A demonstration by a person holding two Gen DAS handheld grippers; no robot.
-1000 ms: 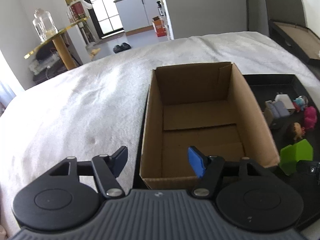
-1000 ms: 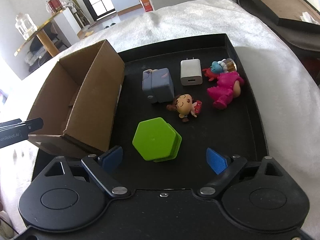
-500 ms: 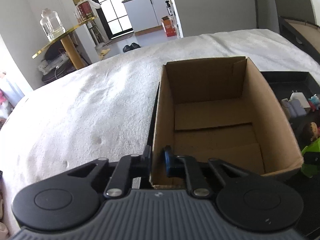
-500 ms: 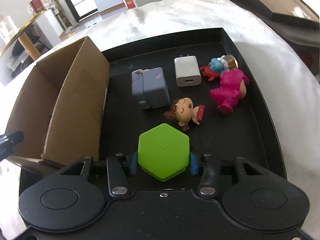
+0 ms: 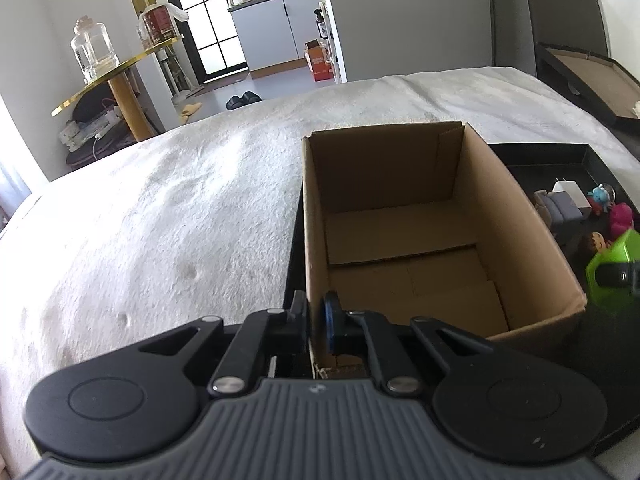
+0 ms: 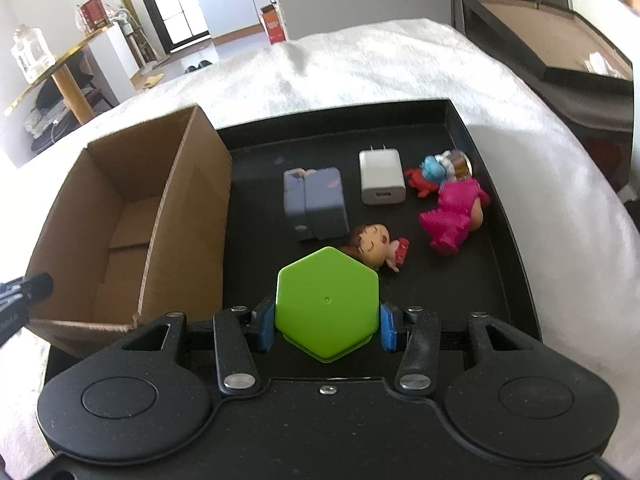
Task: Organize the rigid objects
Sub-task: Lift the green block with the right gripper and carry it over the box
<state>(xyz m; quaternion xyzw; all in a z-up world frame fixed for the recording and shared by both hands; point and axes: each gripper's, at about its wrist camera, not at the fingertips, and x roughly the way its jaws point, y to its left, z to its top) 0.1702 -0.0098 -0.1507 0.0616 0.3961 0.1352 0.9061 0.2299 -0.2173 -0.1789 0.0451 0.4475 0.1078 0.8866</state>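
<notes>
My right gripper is shut on a green hexagonal block and holds it above the black tray; the block also shows in the left wrist view. My left gripper is shut on the near left corner of the open, empty cardboard box, one finger outside the wall and one inside. The box stands at the tray's left. On the tray lie a grey-blue block, a white charger, a doll figure, a pink toy and a small blue-red figure.
The tray and box rest on a white fluffy cover. A gold side table with a glass jar stands far left. A dark shelf with a brown surface is at the far right.
My left gripper closed on the box's near corner. My right gripper closed on the green block, then lifted it slightly toward the doll figure.
</notes>
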